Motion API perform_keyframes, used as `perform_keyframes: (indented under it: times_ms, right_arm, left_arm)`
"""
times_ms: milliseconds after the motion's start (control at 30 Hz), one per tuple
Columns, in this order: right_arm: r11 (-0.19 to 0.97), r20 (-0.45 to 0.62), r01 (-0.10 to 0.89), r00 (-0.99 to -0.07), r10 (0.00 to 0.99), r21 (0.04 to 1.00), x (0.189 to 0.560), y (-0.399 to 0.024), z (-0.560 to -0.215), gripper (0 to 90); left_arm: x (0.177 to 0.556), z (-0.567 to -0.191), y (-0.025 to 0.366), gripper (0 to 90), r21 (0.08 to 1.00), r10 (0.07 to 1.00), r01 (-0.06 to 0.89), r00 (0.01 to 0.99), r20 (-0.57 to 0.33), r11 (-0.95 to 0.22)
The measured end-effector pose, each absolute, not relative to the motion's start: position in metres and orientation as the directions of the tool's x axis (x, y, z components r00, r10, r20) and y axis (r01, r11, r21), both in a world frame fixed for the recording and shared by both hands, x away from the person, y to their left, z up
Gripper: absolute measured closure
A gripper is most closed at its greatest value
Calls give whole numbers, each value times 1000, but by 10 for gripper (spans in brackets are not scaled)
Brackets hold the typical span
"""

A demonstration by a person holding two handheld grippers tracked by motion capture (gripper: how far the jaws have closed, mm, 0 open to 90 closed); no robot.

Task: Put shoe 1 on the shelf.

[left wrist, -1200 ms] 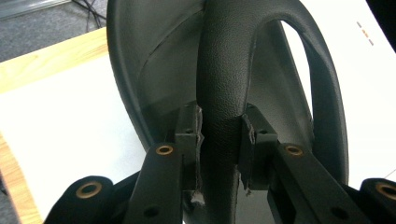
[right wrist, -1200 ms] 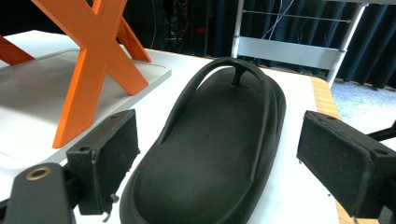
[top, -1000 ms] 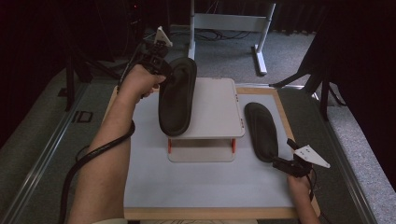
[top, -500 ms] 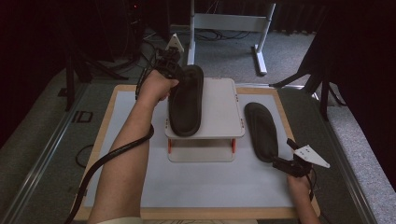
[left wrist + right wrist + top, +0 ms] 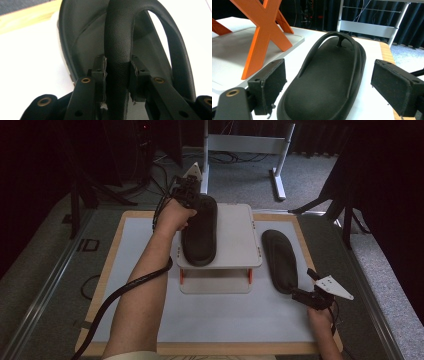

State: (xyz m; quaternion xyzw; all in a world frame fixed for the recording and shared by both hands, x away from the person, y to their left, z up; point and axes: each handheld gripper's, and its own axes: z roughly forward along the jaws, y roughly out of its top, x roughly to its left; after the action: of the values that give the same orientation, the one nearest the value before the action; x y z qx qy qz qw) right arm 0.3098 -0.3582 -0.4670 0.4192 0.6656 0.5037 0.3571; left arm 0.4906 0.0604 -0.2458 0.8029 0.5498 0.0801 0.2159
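One black flip-flop point(image 5: 200, 232) lies lengthwise on the top shelf of a small white stand point(image 5: 235, 240). My left gripper point(image 5: 192, 195) is at its far end, shut on the black strap point(image 5: 117, 50), which runs up between the two pads. A second black flip-flop point(image 5: 280, 260) lies flat on the white mat to the right of the stand; it also shows close up as the sandal point(image 5: 327, 80) in the right gripper view. My right gripper point(image 5: 302, 296) sits at its near heel end, open, with the pads point(image 5: 268, 85) spread wide on either side.
The stand has orange X-shaped legs point(image 5: 265, 32) and a lower shelf point(image 5: 215, 282). A white mat point(image 5: 140, 320) covers a wood-framed board point(image 5: 95, 285). A metal frame point(image 5: 245, 145) stands on the carpet behind the table. A black cable point(image 5: 120, 295) trails along the left forearm.
The left gripper has carried the first flip-flop rightward and farther onto the stand's top, straightening it. The right gripper and the second flip-flop have stayed put.
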Motion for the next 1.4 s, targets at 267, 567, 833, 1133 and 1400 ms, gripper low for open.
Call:
perform_keyframes:
  times_ms: [267,567,833,1133,1400]
  right_arm:
    - [142,-53,202,-392,918,969,310,-358,-467,120]
    - [146,-56,205,-392,918,968,310,-358,-467,121]
    - [149,-57,207,-391,919,967,311,-358,-467,121]
    - [147,-55,208,-392,918,967,311,-358,-467,121]
    - [152,-59,212,-391,919,966,311,-358,-467,121]
  left_arm:
    - [485,-239,67,507,470,884,815,446,-137,-339]
    - [477,-227,79,506,516,868,786,474,-149,-341]
    - [462,-222,91,506,559,846,752,510,-157,-350]
    - [447,-222,119,506,606,841,722,518,-156,-333]
    - [433,-232,148,506,634,838,707,520,-167,-312]
